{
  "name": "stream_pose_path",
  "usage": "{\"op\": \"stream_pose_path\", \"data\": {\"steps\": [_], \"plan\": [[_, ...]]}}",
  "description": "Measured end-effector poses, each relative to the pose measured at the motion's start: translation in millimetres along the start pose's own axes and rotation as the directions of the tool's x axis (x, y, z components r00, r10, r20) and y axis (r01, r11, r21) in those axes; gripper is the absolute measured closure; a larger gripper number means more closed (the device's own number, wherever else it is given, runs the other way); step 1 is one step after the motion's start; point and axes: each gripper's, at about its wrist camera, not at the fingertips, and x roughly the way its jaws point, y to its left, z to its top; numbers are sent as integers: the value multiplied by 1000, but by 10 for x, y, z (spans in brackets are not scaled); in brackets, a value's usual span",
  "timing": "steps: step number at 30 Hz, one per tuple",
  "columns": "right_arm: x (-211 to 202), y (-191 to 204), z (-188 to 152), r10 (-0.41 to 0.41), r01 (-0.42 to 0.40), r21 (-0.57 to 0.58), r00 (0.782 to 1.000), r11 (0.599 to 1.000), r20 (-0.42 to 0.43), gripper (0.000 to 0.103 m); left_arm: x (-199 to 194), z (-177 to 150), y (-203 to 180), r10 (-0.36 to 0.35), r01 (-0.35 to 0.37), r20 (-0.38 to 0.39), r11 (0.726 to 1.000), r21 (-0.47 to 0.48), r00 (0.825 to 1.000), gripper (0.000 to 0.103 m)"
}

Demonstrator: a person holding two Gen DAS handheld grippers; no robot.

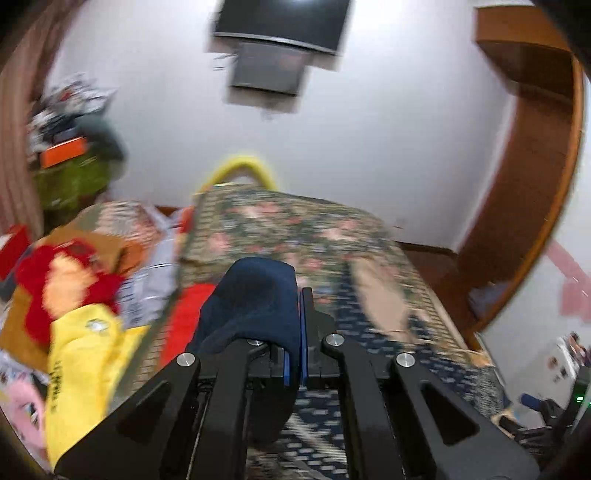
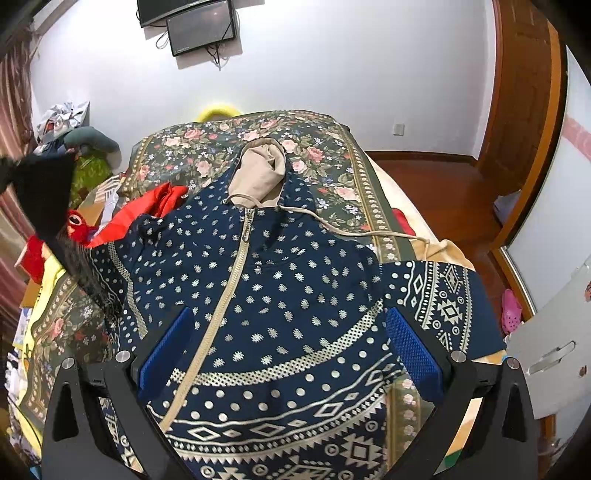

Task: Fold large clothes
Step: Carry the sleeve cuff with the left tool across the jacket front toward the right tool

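The big navy-blue zip-up hoodie with cream dots and zigzag bands (image 2: 280, 295) is lying flat on the flowery bedspread (image 2: 325, 147), its long way running up the bed, its beige-lined hood (image 2: 258, 173) pointing at the far wall. The left gripper (image 1: 293, 314) is pinching a navy fold, fingers pressed together; lifting gently should be keeping it smooth. The right gripper (image 2: 290, 354) is hovering, fingers spread.

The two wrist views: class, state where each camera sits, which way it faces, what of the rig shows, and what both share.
Left wrist: on the left tongs, facing along the bed; tongs shut on navy cloth.
Right wrist: on the right tongs, open above the patterned hooded jacket.
Shared: floral bedspread, wall screens.
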Motion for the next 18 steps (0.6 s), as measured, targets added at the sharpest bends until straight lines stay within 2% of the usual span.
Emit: {"op": "stream_pose_path", "data": {"steps": [4, 8, 14, 18], "plan": [[-47, -113, -59, -4, 4, 2, 1000, 1000, 5, 0, 196, -73, -635, -94, 96, -42, 993, 69, 995, 100], [-118, -244, -135, 11, -11, 16, 1000, 1000, 9, 0, 504, -343, -1179, -134, 155, -148, 978, 139, 980, 100], [-131, -436, -229, -13, 13, 29, 1000, 999, -12, 0, 882, -966, -1770, -180, 254, -329, 947, 198, 927, 100], [-125, -563, -300, -13, 15, 56, 999, 998, -33, 0, 1098, -1448, -2008, -183, 300, -446, 931, 207, 876, 100]]}}
